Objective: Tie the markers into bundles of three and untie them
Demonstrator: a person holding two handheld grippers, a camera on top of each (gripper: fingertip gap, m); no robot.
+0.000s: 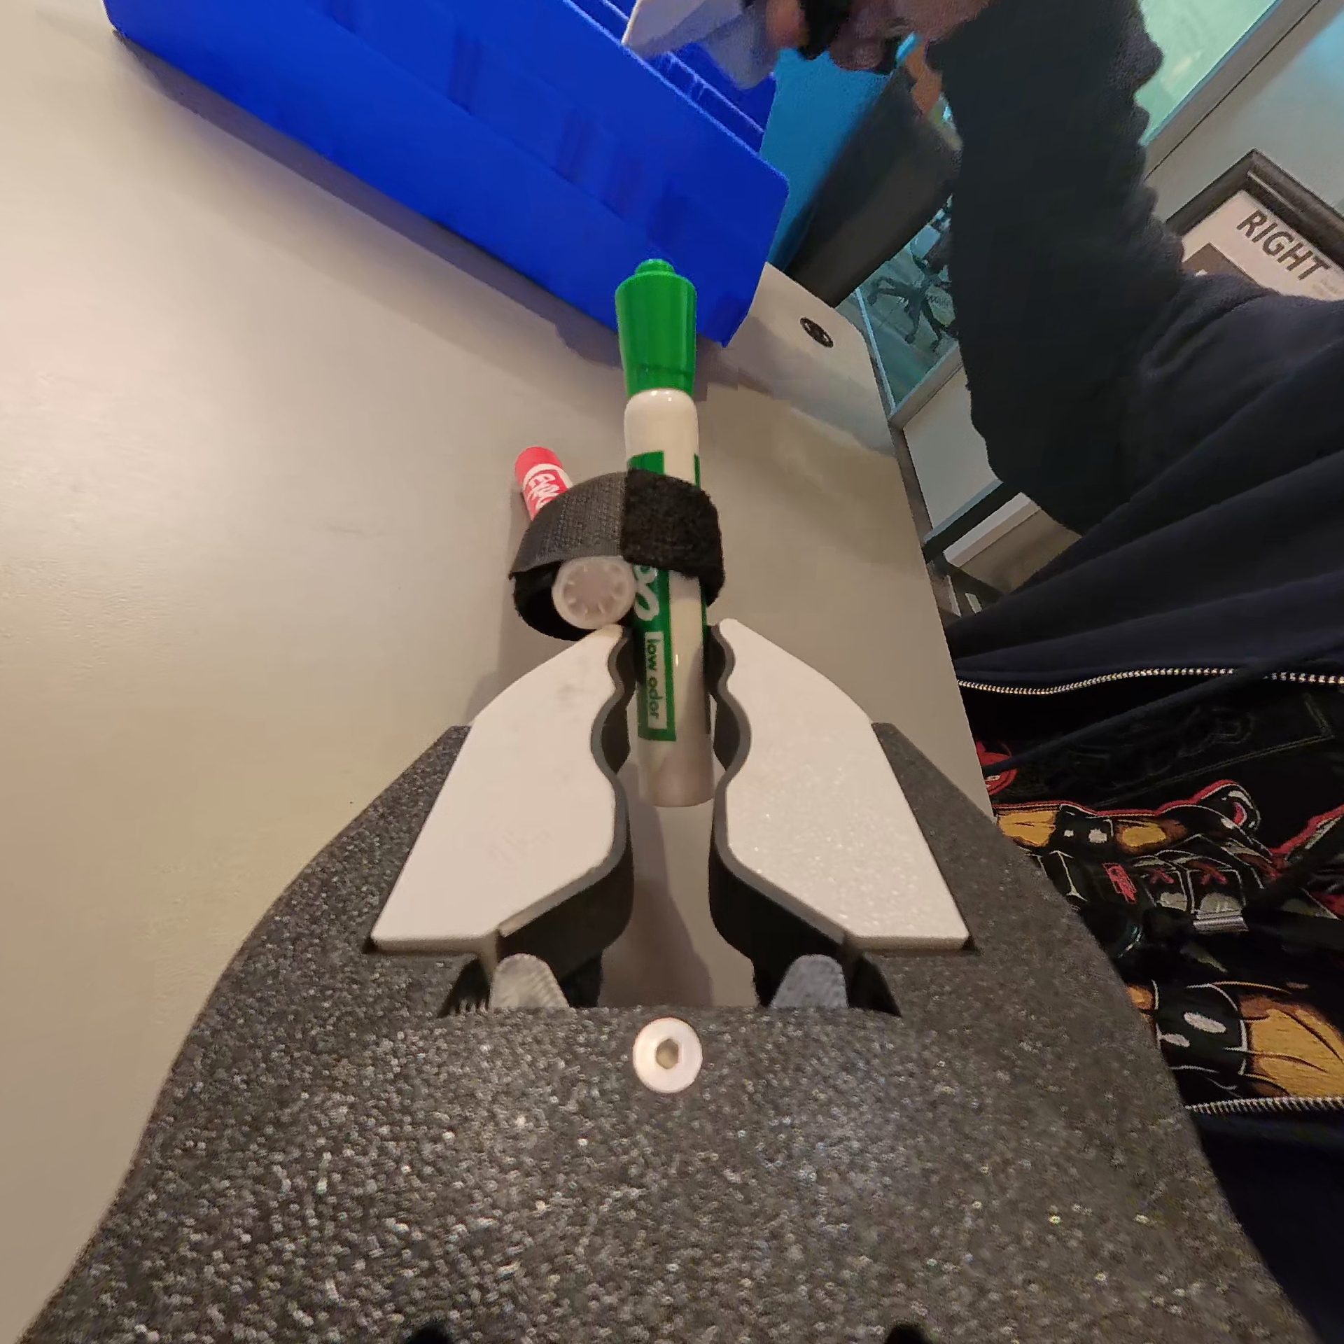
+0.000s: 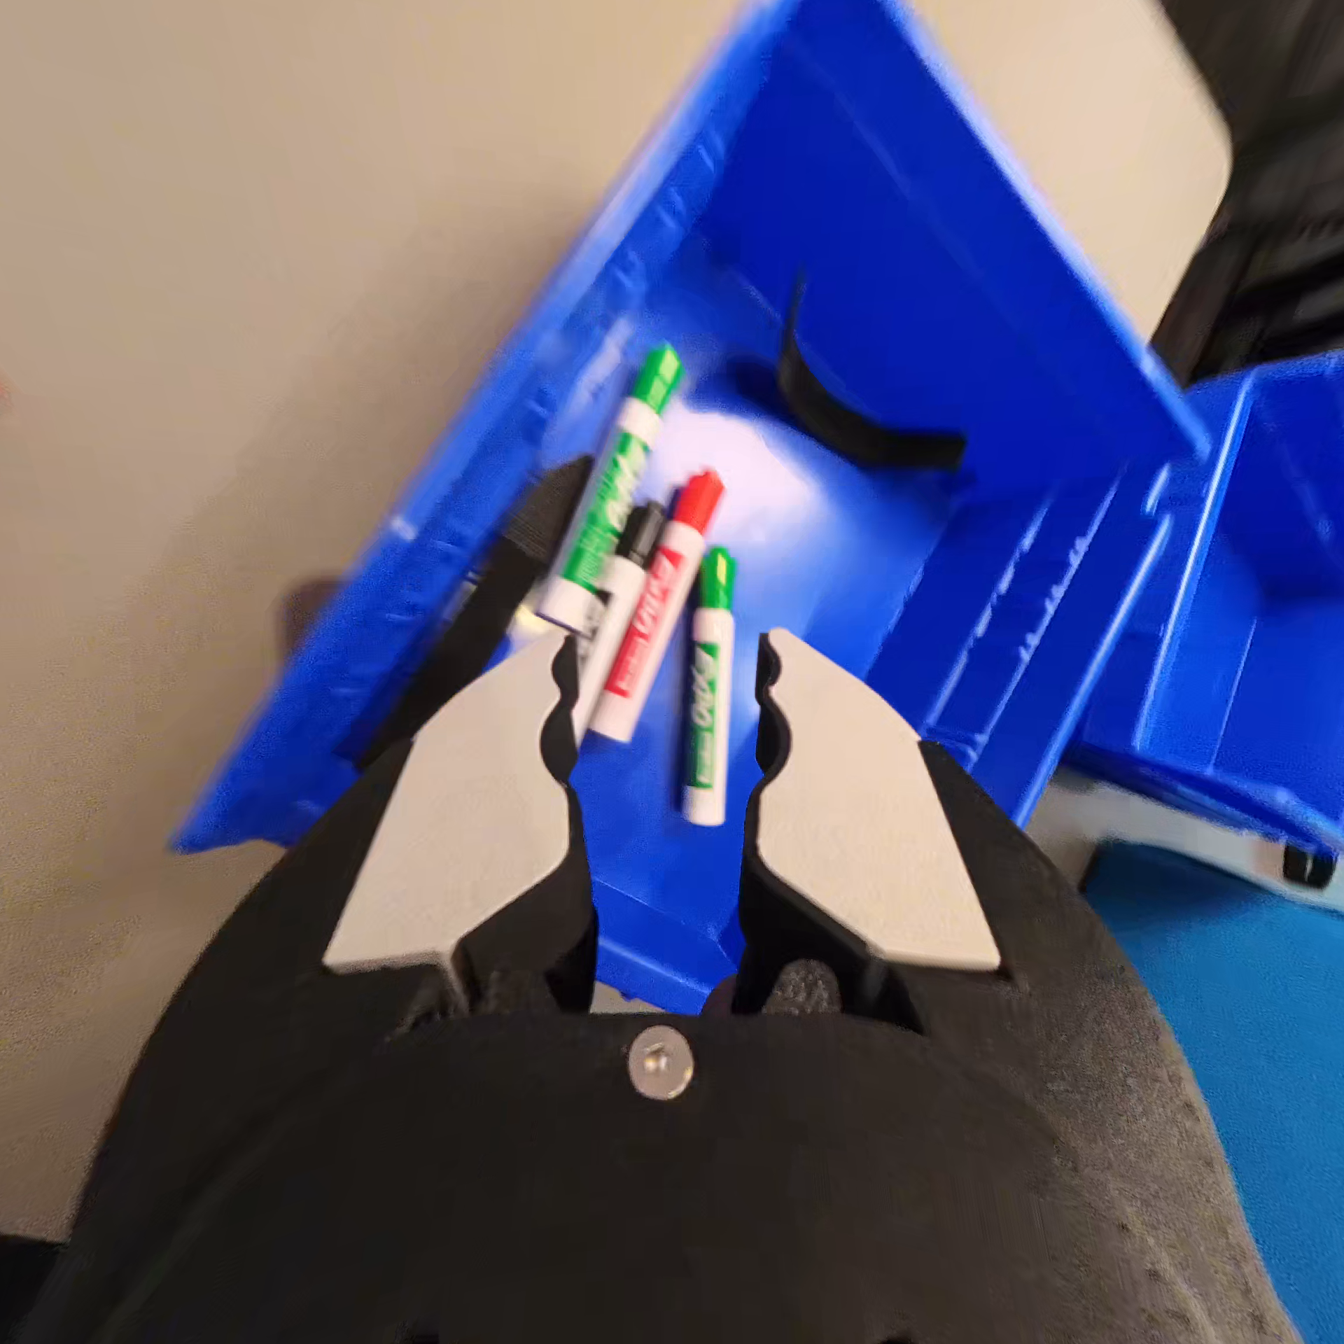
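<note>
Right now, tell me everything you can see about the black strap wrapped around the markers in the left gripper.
The black strap is a hook-and-loop band, fuzzy on its overlapped right end and ribbed on the left. It is closed in a loop around the green marker and a red marker seen end-on; no third marker shows. It sits just beyond the fingertips of the left hand-held gripper, which is shut on the green marker's barrel, above the table.

L gripper [image 1: 665, 640], grey fingers w/ black wavy pads, centre frame, clamped on sth. R gripper [image 2: 665, 640], same build, centre frame, jaws apart, holding nothing.
</note>
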